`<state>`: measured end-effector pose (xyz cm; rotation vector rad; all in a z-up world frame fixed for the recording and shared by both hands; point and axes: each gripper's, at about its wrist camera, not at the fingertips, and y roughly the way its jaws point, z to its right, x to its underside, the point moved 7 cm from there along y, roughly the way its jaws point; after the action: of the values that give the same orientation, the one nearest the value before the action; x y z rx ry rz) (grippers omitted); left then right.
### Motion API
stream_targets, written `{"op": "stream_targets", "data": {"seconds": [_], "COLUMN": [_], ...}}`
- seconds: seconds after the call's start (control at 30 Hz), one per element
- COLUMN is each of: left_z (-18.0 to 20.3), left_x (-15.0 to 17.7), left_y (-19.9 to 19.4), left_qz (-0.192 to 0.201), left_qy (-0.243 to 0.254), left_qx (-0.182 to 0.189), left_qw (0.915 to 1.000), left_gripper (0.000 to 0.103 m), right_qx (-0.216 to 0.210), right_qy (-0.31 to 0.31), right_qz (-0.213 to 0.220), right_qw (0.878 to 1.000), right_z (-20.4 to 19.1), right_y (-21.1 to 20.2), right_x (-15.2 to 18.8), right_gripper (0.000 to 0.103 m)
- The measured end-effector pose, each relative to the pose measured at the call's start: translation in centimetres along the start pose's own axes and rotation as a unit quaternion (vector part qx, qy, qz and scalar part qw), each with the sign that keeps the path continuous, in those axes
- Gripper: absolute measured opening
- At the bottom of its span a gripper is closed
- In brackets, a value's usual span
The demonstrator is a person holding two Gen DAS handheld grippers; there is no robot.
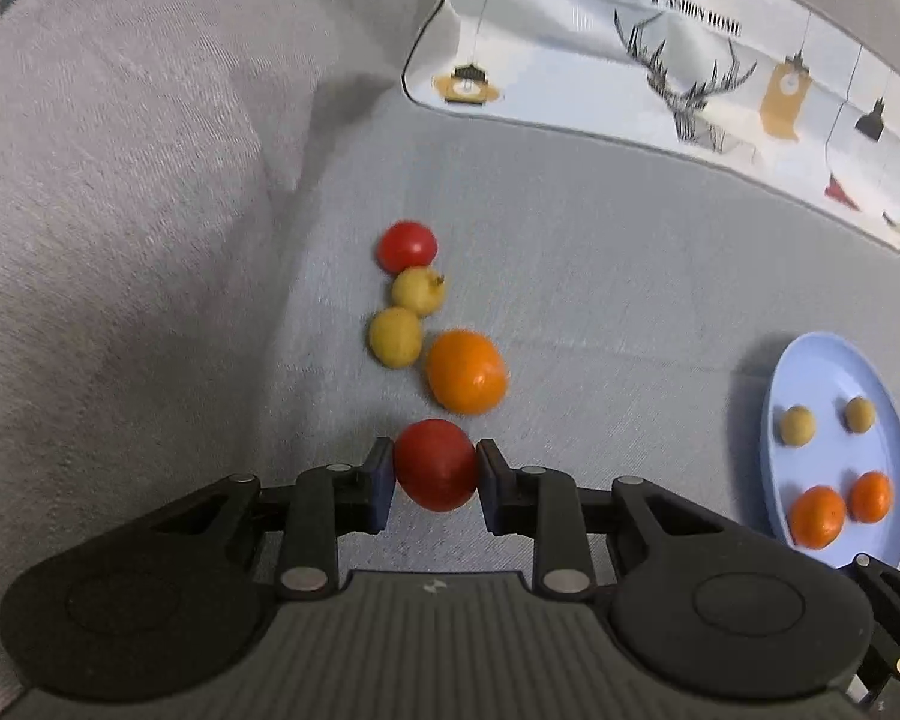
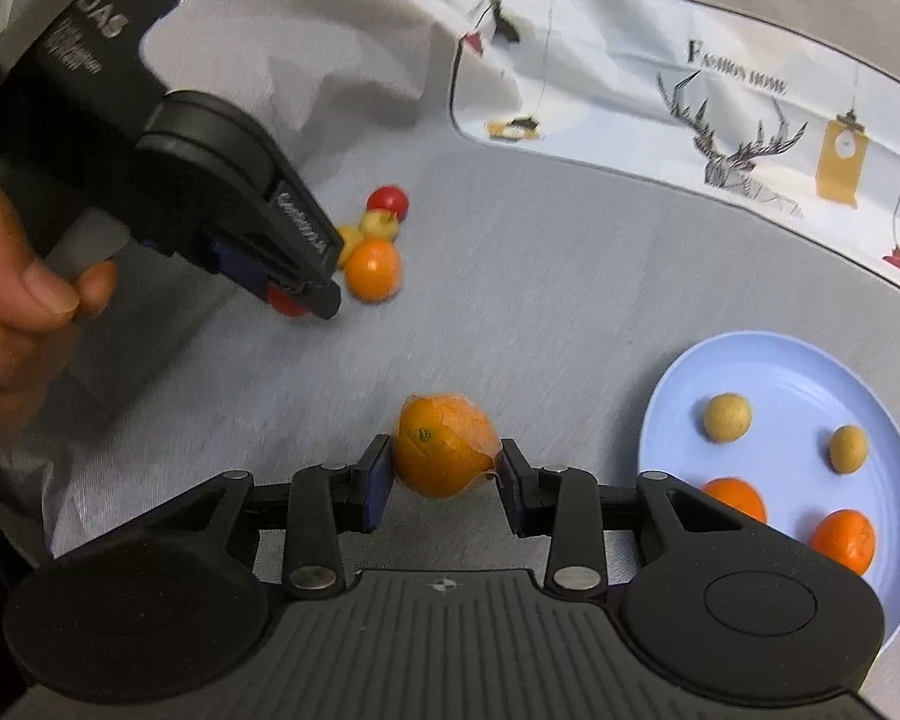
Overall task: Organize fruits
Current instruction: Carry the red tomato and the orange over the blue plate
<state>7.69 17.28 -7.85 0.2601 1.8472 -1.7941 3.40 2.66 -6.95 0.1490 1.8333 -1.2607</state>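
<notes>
A: How far along is the sorting?

B: The blue plate [image 2: 768, 372] at the right holds two oranges and two small yellow fruits. The left gripper [image 1: 435, 468] is clamped on a red tomato [image 1: 435, 462]; the right gripper [image 2: 444, 462] grips an orange [image 2: 441, 444].

A: What's left?

B: A cluster farther off: another tomato [image 1: 407, 245], two yellow fruits [image 1: 417, 290], one loose orange [image 1: 465, 371].

A: The setting?

B: A grey fabric sofa seat [image 1: 600, 276], with a deer-print cloth [image 1: 690, 78] along the far side.
</notes>
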Motion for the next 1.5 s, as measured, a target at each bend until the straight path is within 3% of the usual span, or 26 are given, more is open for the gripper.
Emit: {"op": "stream_targets", "data": {"seconds": [0.3,0.87,1.13,1.3,1.5], "left_z": [0.7,0.9,2.0,3.1,6.3], "left_x": [-1.1,-1.8,-2.0,-2.4,-2.7], "left_y": [-1.9,-2.1,-2.2,-2.5,-2.7], "left_qz": [0.035,0.046,0.052,0.064,0.081], "left_qy": [0.005,0.007,0.021,0.023,0.051], "left_qx": [0.002,0.008,0.012,0.023,0.033], "left_qw": [0.9994,0.9989,0.9984,0.9975,0.9949], "left_gripper": [0.032,0.032,0.032,0.032,0.032], "right_qx": [0.008,0.017,0.039,0.057,0.082], "right_qy": [0.017,0.029,0.014,0.066,0.061], "right_qz": [0.053,0.083,0.117,0.114,0.128], "right_qw": [0.998,0.996,0.992,0.99,0.987], "right_z": [1.2,2.8,5.8,9.1,11.4], "right_y": [-1.3,-2.6,-5.3,-6.0,-7.9], "right_x": [-1.4,-2.2,-4.4,-3.6,-3.6], "right_gripper": [0.038,0.038,0.038,0.038,0.038]}}
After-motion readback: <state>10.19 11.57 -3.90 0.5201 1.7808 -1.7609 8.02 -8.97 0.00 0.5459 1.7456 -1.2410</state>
